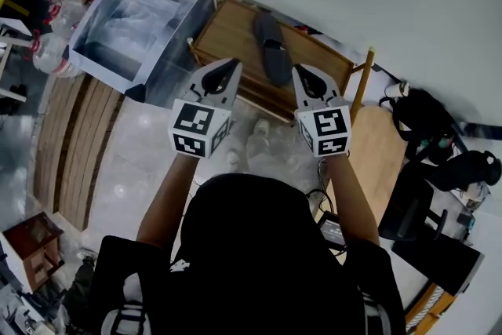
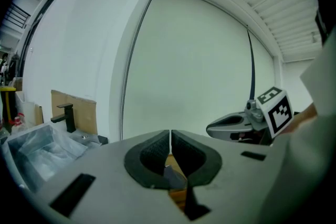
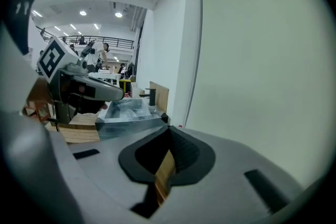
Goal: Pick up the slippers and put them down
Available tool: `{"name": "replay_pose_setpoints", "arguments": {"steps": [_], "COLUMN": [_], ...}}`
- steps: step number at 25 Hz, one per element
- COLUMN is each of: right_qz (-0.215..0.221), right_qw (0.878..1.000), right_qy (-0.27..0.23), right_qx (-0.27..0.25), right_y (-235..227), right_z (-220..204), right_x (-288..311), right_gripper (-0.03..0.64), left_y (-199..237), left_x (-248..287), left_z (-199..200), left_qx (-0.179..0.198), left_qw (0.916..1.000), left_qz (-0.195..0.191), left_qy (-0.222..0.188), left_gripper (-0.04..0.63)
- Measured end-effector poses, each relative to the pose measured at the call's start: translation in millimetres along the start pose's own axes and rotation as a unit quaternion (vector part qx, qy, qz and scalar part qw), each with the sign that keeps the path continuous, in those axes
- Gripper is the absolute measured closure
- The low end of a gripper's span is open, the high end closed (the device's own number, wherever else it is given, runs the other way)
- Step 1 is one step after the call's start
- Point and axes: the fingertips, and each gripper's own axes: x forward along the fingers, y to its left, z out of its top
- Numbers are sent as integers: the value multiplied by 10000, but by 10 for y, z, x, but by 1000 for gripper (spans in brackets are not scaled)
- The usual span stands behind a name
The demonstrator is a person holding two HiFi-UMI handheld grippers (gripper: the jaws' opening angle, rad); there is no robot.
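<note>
A pair of dark grey slippers lies side by side on a low wooden table against the white wall. I hold both grippers above the table's near edge, one on each side of the slippers and clear of them. The left gripper is shut with nothing in it, and its pads meet at the tip. The right gripper is also shut and empty, with only wood showing behind its pads. Each gripper view shows the other gripper off to the side, the right gripper and the left gripper.
A metal sink box with a black faucet stands left of the table. Plastic bottles lie beyond it, and wooden planks lie on the floor. Two bottles stand below the grippers. At the right are a round wooden top and black bags.
</note>
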Motion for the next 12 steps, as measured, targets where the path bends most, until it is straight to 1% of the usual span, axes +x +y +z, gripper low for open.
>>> {"name": "replay_pose_setpoints", "arguments": {"steps": [5,12], "right_qz": [65,277], "right_qw": [9997,9976], "right_qy": [194,568], "right_qx": [159,275], "right_y": [-317,-579], "right_z": [-183,-517], "right_x": [241,575], "right_gripper": [621,620], "left_y": [121,174], "left_x": [394,893], "left_z": [-107,-349], "left_qx": [25,-194], "left_qw": [9999,9987], "left_qz": [112,94], "left_qy": [128,470], "left_gripper": [583,583]}}
